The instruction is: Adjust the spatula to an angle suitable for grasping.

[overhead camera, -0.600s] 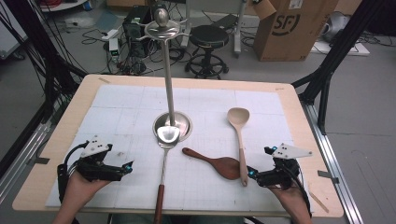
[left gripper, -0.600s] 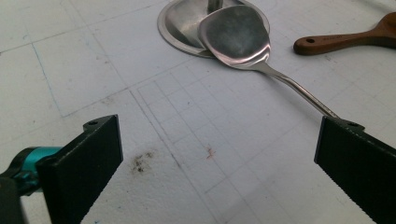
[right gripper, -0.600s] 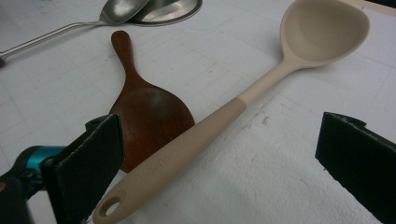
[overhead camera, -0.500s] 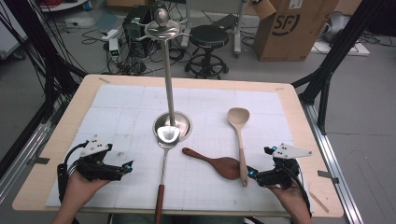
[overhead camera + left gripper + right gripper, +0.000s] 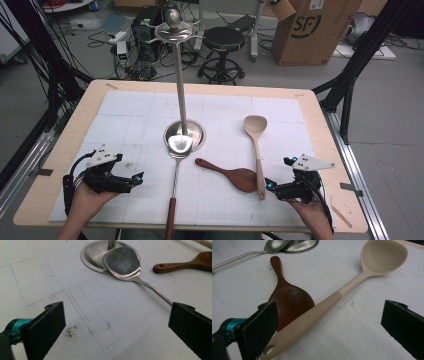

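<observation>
- Spoons and a spatula are laid out on the white gridded mat (image 5: 125,107) that covers the wooden table (image 5: 80,107), between the two grippers.
- At the left, the left gripper (image 5: 131,181) is held low over the near part of the mat, its jaws spread wide apart with nothing between them; in the left gripper view only bare mat is seen in the gap.
- Just right of it, the metal spatula (image 5: 179,146) is seen lying flat, its blade resting on the rim of the round base of the metal stand (image 5: 180,85), and its dark red handle pointing to the near edge of the table.
- The stand is set upright near the middle of the mat, with a round top plate and a knob.
- Further right, the dark wooden spoon (image 5: 230,174) is laid flat, its thin handle pointed toward the spatula and its broad blade touching the handle of the beige spoon (image 5: 257,150).
- The beige spoon is laid with its bowl away from the person and its handle end, with a hanging hole, close to the right gripper (image 5: 272,186).
- At the far right, the right gripper is held low beside that handle end, jaws wide apart; in the right gripper view the beige handle is seen running between them, untouched by the pads.
</observation>
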